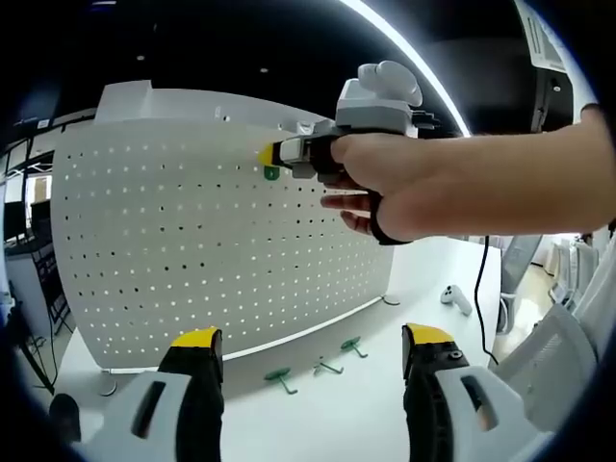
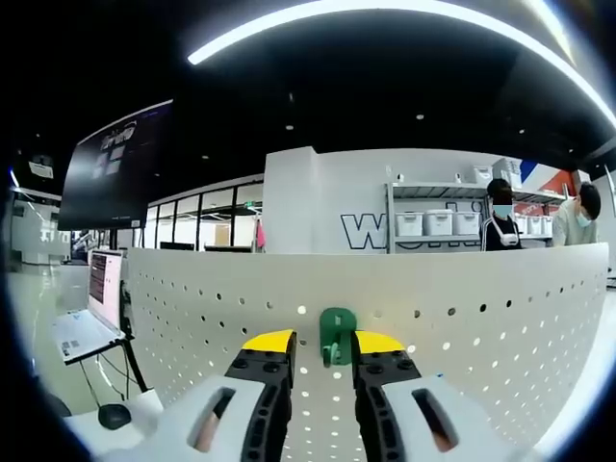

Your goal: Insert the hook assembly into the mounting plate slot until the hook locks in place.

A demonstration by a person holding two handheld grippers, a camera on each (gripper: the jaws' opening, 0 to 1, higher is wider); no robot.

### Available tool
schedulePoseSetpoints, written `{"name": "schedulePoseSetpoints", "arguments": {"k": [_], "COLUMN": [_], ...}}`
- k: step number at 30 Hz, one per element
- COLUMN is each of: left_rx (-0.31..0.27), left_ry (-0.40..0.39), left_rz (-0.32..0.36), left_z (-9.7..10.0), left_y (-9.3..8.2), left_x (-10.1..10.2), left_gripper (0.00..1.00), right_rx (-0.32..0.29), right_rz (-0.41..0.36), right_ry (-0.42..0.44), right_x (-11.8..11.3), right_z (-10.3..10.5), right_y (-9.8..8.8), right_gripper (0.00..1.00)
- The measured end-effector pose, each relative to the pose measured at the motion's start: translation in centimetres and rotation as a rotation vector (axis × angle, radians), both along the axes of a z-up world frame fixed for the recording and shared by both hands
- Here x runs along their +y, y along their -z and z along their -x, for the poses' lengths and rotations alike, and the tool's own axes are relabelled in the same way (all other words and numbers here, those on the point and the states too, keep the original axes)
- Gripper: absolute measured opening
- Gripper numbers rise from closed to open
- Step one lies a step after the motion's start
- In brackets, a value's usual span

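Now right gripper point(image 2: 322, 348) pinching green hook point(image 2: 337, 335) against pegboard point(image 2: 481, 318); left gripper point(image 1: 313, 346) spread, apart below.

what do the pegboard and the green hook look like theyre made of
Pegboard: probably painted sheet metal or rigid plastic; white, matte, thin, with regular punched holes. Green hook between the right hand-held gripper tips: likely moulded plastic, uniform green with a slight sheen. Neither is certain.

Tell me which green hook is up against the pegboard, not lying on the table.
The green hook between the right gripper fingers, against the upper pegboard. The other three hooks lie on the table at its foot.
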State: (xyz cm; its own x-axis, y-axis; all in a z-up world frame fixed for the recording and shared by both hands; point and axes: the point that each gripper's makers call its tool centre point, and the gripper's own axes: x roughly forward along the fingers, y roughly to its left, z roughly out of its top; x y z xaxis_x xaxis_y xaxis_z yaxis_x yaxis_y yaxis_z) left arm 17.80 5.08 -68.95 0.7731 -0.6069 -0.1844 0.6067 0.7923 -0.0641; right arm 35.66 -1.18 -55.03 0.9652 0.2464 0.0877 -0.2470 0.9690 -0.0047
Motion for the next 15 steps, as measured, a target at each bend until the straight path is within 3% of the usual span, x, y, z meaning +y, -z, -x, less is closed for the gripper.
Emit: {"name": "schedulePoseSetpoints", "arguments": {"k": [15], "left_rx": [-0.003], "left_ry": [-0.001], "left_rz": [-0.001], "left_z": [-0.05], "left_y": [-0.08], "left_x": [0.02], "left_gripper": [0.78], "right_rx": [0.007], "right_rz": [-0.017], "right_ry": [-0.047], "right_x": [0.16], "right_z": [0.13], "right_y": [0.47], "right_gripper": [0.26]}}
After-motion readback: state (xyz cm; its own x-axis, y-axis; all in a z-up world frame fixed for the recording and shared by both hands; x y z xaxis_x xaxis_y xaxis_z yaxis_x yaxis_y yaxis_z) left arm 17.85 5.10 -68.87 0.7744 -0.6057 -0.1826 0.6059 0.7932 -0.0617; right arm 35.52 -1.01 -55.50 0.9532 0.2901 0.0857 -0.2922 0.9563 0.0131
